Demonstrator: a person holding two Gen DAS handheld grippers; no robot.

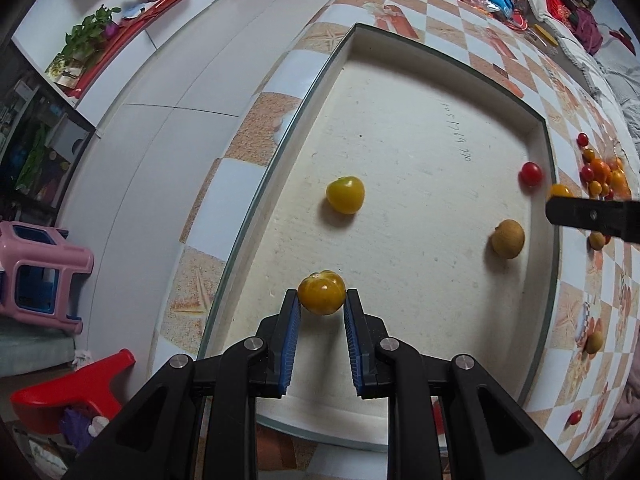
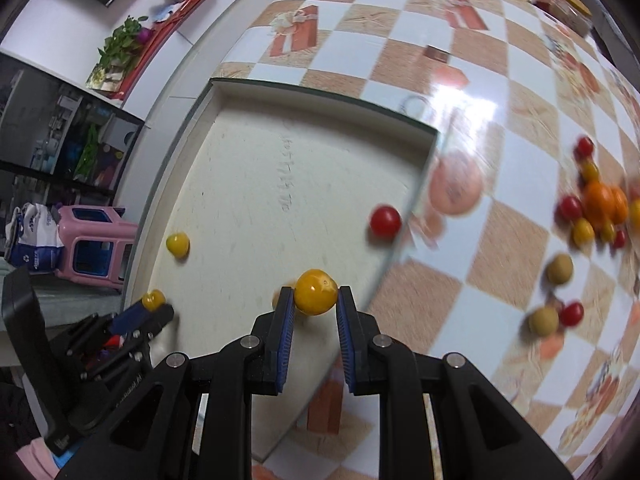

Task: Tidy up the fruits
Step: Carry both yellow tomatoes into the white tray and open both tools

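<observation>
A checkered bench (image 1: 452, 20) carries a shallow white tray (image 1: 400, 128). Over the tray's near edge, your left gripper (image 1: 322, 298) has its fingers clamped on a yellow tomato (image 1: 321, 293); over its right edge, your right gripper (image 2: 315, 294) grips another tomato (image 2: 315, 291). A pile of small fruits (image 2: 596, 208) lies right of the tray.

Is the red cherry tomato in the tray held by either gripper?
No: the red cherry tomato lies free by the tray wall, away from both grippers.
</observation>
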